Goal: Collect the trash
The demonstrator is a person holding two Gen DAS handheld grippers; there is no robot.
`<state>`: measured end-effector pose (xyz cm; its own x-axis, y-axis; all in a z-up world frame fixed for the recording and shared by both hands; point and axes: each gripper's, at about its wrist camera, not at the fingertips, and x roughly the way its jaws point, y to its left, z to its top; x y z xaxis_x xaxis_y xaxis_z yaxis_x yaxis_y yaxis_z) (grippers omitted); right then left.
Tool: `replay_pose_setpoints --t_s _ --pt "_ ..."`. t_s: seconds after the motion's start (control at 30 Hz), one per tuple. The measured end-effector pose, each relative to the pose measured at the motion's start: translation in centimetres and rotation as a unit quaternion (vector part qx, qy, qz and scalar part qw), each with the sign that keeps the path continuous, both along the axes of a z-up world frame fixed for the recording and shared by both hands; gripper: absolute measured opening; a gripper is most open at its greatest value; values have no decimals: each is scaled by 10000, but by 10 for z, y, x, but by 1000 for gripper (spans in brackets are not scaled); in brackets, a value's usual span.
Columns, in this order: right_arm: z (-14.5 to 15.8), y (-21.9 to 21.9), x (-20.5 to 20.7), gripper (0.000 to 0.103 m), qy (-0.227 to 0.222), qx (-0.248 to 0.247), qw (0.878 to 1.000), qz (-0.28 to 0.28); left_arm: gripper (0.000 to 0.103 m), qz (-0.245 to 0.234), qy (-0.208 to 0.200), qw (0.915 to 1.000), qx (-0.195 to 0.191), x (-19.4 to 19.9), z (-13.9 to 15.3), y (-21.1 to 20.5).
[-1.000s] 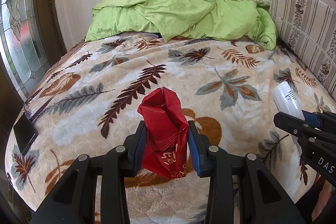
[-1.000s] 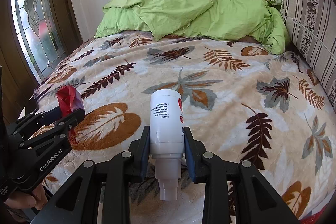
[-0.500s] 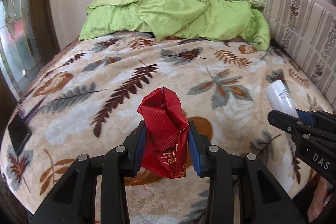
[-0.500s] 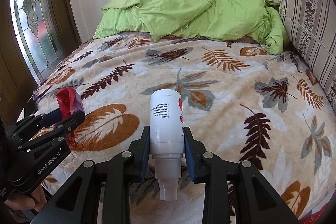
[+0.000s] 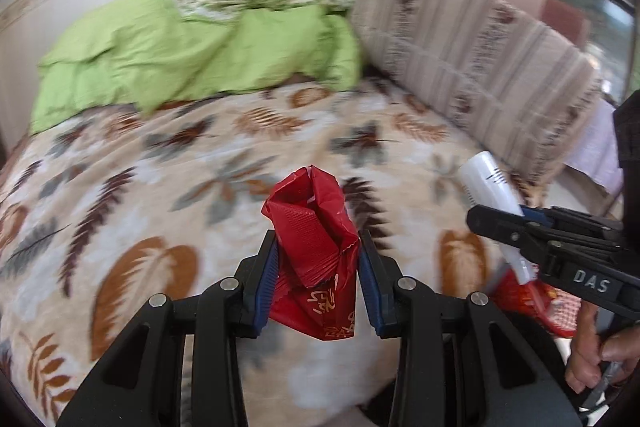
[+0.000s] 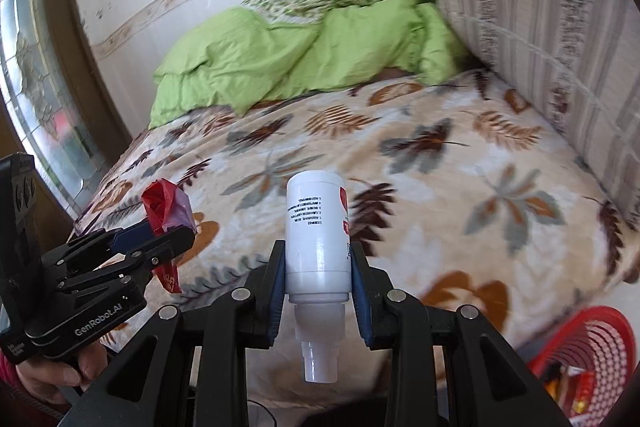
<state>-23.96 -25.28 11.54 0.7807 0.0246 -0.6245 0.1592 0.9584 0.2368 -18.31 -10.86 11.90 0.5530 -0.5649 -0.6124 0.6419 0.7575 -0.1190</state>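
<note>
**Both grippers loaded, held above the bed's near edge**

On the left, the left gripper (image 5: 316, 275) is closed on a crumpled red wrapper (image 5: 314, 251), its blue pads pressed against the wrapper's lower sides while the torn top flares open above them. From the right wrist view the same wrapper (image 6: 166, 205) pokes up from the gripper, over the near left part of the bed (image 6: 400, 187), with a hand (image 6: 52, 375) around the handle below.

In the middle, the leaf-patterned blanket (image 5: 200, 167) covers the bed, and a heap of green bedding (image 6: 280, 55) lies along its far edge against the wall.

Further right, the right gripper (image 6: 318, 281) is clamped on a white bottle (image 6: 316, 235), held upside down with its nozzle pointing back toward the camera and its printed label facing left. From the left wrist view the bottle (image 5: 488, 183) slants up out of the jaws over the bed's near right edge.

A striped cushion (image 6: 560, 39) runs along the bed's right edge. Past the near right corner, on the floor, stands a red mesh basket (image 6: 596, 351) with some packaging inside.
</note>
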Motion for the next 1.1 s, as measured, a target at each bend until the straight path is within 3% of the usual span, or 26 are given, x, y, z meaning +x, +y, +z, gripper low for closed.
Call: replay_pose_setpoints --t_s 0.13,0.27,0.47,0.57,0.6,0.73,0.87,0.97,1.1 --pt "11 -48 -51 31 -66 78 9980 -625 36 -847 109 9962 -141 -31 20 -54" --pt "11 -105 -109 31 -23 256 9886 -1480 37 -1674 355 9850 -214 -60 31 -113" --pt "-5 -161 -171 31 173 434 9689 -2430 37 -2687 1029 9577 -50 -100 18 -198" --pt "-21 -180 -191 32 400 624 9576 -2783 49 -2891 1150 9501 201 -116 5 -226" --pt "-26 -186 -195 36 483 702 9539 -2876 50 -2895 1181 9495 255 -118 2 -232" --pt "-30 -193 -206 41 610 691 9484 -3034 53 -2817 1290 9505 255 -114 -2 -227" --pt "-18 -180 -204 48 562 344 9493 -3074 58 -2542 967 9622 148 -105 13 -204" --pt "-2 -158 -193 62 570 -161 9452 -3211 75 -2200 685 9731 -1 -96 28 -173" --pt "20 -114 -177 84 543 -1031 9238 -3647 82 -1537 262 9877 -70 -83 43 -118"
